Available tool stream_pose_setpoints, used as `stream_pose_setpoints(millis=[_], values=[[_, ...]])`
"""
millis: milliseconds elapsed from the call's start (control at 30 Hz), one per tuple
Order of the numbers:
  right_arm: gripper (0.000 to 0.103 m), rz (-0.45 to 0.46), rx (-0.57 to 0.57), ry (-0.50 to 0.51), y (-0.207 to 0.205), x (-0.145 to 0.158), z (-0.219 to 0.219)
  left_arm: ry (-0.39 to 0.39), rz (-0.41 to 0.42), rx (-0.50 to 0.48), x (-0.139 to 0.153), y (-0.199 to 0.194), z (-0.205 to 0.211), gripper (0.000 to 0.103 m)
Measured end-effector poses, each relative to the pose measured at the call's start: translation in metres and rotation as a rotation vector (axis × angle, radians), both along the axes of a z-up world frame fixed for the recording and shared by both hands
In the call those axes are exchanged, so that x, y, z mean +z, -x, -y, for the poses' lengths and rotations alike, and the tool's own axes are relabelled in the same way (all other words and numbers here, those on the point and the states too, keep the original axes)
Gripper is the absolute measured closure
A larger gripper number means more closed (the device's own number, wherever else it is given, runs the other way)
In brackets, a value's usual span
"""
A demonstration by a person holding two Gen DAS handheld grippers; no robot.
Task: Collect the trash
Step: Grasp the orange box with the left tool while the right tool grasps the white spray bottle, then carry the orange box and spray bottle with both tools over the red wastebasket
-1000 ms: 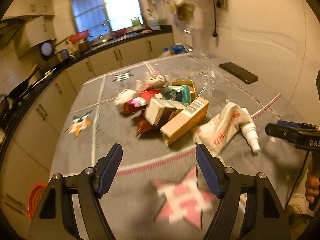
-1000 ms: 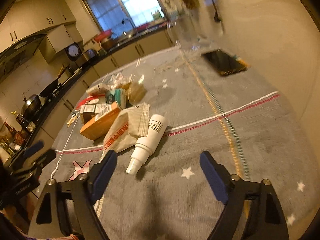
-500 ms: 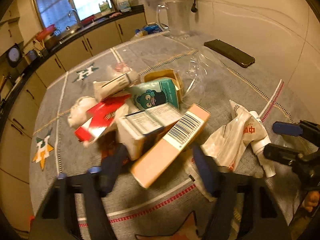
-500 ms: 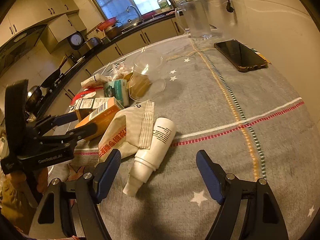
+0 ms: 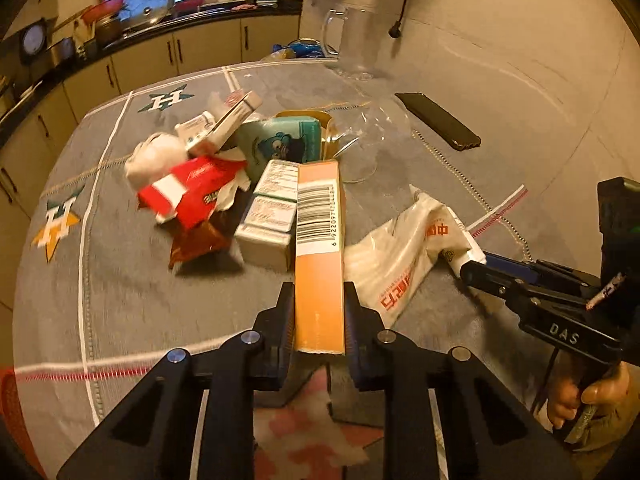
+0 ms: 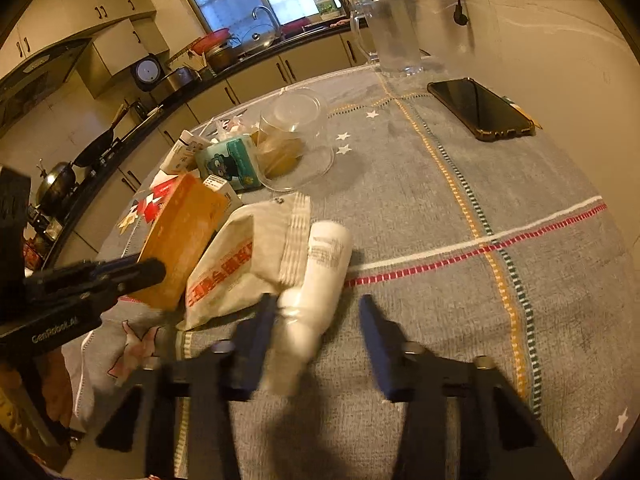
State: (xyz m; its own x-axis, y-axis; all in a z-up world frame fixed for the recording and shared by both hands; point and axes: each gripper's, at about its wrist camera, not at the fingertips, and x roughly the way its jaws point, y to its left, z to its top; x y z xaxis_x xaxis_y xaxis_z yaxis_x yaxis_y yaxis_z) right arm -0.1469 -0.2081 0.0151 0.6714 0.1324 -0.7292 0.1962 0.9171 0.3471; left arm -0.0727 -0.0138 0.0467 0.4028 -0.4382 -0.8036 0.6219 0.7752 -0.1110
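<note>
- On the grey-clothed bench (image 5: pixel 120 288), the trash pile sits at centre, with a phone (image 5: pixel 438 120) at 2 o'clock.
- The left tool (image 5: pixel 319 320), its jaws just closed in, is clenched on the near end of the orange box (image 5: pixel 319 264).
- The right tool (image 6: pixel 316 332) has been closing around the white bottle (image 6: pixel 320 268); its left pad touches the bottle's neck, while the right pad stands apart.
- A printed bag (image 6: pixel 240 256) lies between box and bottle.
</note>
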Motion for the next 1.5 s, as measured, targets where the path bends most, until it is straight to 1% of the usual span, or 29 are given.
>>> stream_pose_setpoints(millis=[67, 133, 167, 200, 300, 400, 467, 500, 533, 567, 600, 667, 767, 833, 967, 1067, 1100, 1167, 1200, 1367, 1500], values=[[0.069, -0.007, -0.005, 0.000, 0.001, -0.002, 0.001, 0.001, 0.004, 0.005, 0.000, 0.001, -0.001, 0.081], [0.069, -0.004, -0.015, -0.012, 0.002, -0.003, 0.002, -0.019, 0.019, 0.023, -0.001, 0.000, 0.001, 0.073], [0.068, -0.004, -0.017, -0.013, 0.002, -0.003, 0.002, -0.027, 0.023, 0.032, -0.002, -0.001, 0.003, 0.065], [0.066, -0.003, -0.014, -0.012, 0.002, -0.002, 0.001, -0.030, 0.030, 0.038, -0.002, -0.002, 0.005, 0.060], [0.061, 0.003, -0.008, -0.006, 0.002, -0.002, -0.001, -0.050, 0.032, 0.030, -0.004, -0.009, 0.013, 0.057], [0.060, 0.004, -0.005, -0.003, 0.002, -0.002, -0.001, -0.079, 0.049, 0.033, -0.006, -0.013, 0.022, 0.056], [0.060, 0.006, -0.001, -0.006, 0.001, -0.003, -0.001, -0.085, 0.046, 0.043, -0.009, -0.017, 0.025, 0.056], [0.061, 0.008, -0.001, -0.009, 0.002, -0.003, 0.000, -0.087, 0.040, 0.058, -0.010, -0.019, 0.026, 0.056], [0.061, 0.008, 0.000, -0.011, 0.002, -0.003, 0.000, -0.087, 0.030, 0.077, -0.012, -0.021, 0.026, 0.059], [0.062, 0.008, 0.001, -0.013, 0.002, -0.004, 0.002, -0.080, 0.019, 0.093, -0.014, -0.023, 0.025, 0.077], [0.070, 0.005, -0.002, -0.012, 0.003, -0.003, 0.003, -0.053, -0.009, 0.101, -0.014, -0.024, 0.022, 0.081], [0.071, 0.007, -0.008, -0.035, 0.005, -0.003, 0.010, -0.003, -0.023, 0.128, -0.012, -0.023, 0.012, 0.082], [0.071, 0.017, -0.036, -0.062, 0.014, 0.000, 0.020, 0.056, 0.000, 0.168, 0.000, -0.011, -0.006, 0.082], [0.071, 0.022, -0.052, -0.067, 0.020, 0.002, 0.025, 0.092, 0.021, 0.197, 0.009, 0.002, -0.022, 0.082], [0.071, 0.042, -0.069, -0.093, 0.029, 0.010, 0.030, 0.133, 0.081, 0.268, 0.026, 0.029, -0.058, 0.082], [0.071, 0.080, -0.058, -0.080, 0.037, 0.023, 0.027, 0.177, 0.090, 0.341, 0.033, 0.044, -0.097, 0.082], [0.071, 0.096, -0.049, -0.069, 0.039, 0.029, 0.023, 0.191, 0.093, 0.386, 0.034, 0.049, -0.116, 0.082], [0.071, 0.123, -0.026, -0.044, 0.042, 0.041, 0.013, 0.203, 0.101, 0.452, 0.034, 0.056, -0.143, 0.082], [0.071, 0.131, -0.013, -0.040, 0.042, 0.045, 0.009, 0.198, 0.113, 0.507, 0.033, 0.060, -0.163, 0.082], [0.072, 0.149, 0.077, -0.013, 0.039, 0.060, -0.024, 0.181, 0.140, 0.703, 0.024, 0.074, -0.241, 0.082], [0.072, 0.153, 0.165, 0.027, 0.027, 0.068, -0.064, 0.189, 0.130, 0.816, 0.010, 0.081, -0.292, 0.082]])
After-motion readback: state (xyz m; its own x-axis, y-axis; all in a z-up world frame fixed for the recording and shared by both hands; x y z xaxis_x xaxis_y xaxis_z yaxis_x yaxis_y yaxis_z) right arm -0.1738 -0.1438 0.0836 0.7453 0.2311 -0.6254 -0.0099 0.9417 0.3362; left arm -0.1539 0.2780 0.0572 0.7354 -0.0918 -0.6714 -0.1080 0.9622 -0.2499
